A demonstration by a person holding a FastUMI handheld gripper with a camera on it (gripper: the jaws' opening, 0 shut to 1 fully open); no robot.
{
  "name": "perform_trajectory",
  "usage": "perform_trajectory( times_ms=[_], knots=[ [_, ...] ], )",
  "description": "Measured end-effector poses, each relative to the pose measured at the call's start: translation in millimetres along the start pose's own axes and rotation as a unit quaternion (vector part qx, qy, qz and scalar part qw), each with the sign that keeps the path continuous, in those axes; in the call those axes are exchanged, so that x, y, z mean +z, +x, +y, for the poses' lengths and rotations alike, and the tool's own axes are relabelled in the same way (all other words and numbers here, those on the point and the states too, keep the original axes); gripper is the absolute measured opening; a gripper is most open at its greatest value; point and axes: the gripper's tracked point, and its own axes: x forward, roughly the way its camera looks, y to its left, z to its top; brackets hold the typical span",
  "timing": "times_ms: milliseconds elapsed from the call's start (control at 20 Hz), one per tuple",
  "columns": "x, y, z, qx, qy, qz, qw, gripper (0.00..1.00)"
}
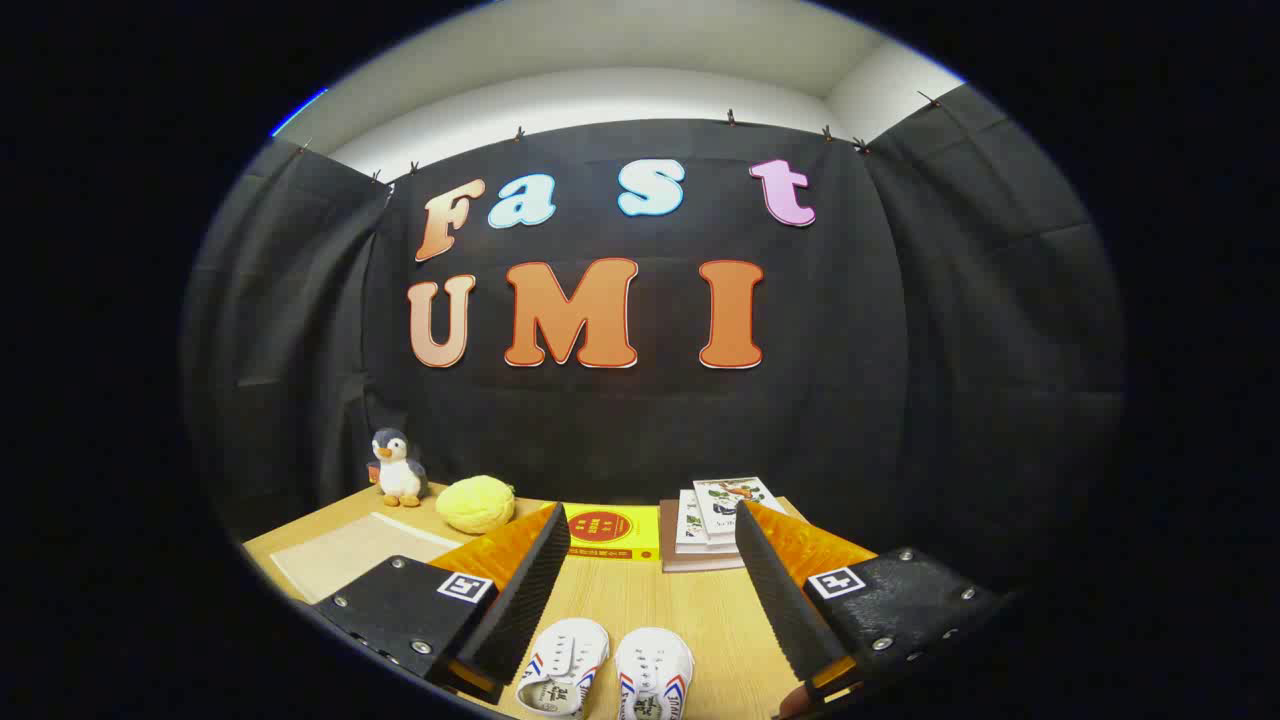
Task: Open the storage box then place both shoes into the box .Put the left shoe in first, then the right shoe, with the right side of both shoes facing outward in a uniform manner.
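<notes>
Hovering over the wooden table [700, 640], the gripper [650, 590] is holding its fingers wide apart, gripping nothing, with two white shoes [605, 680] lying side by side between them near the table's front edge. Beyond, along the far edge, a yellow box [612, 532], stacked books [715, 525], a yellow plush [476, 503] and a penguin toy [398, 467] are sitting.

On the wooden table [640, 610] I saw a penguin toy [398, 468] beside a yellow plush [476, 503], a yellow book [612, 532], and stacked books [712, 520] near it.
</notes>
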Motion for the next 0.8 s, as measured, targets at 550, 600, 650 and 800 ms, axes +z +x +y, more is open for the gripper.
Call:
perform_trajectory(
  times_ms=[550, 600, 650, 800],
  knots=[
    [-2.8, 7.6, 24.1, 0.012, -0.009, 0.012, 1.0, 0.99],
    [-1.0, 7.8, 24.8, 0.012, -0.011, 0.009, 1.0, 0.99],
    [0.9, 8.0, 26.2, 0.016, -0.015, 0.006, 1.0, 0.99],
    [-7.0, 10.4, 26.1, 0.018, -0.029, 0.021, 0.999, 0.99]
  ],
)
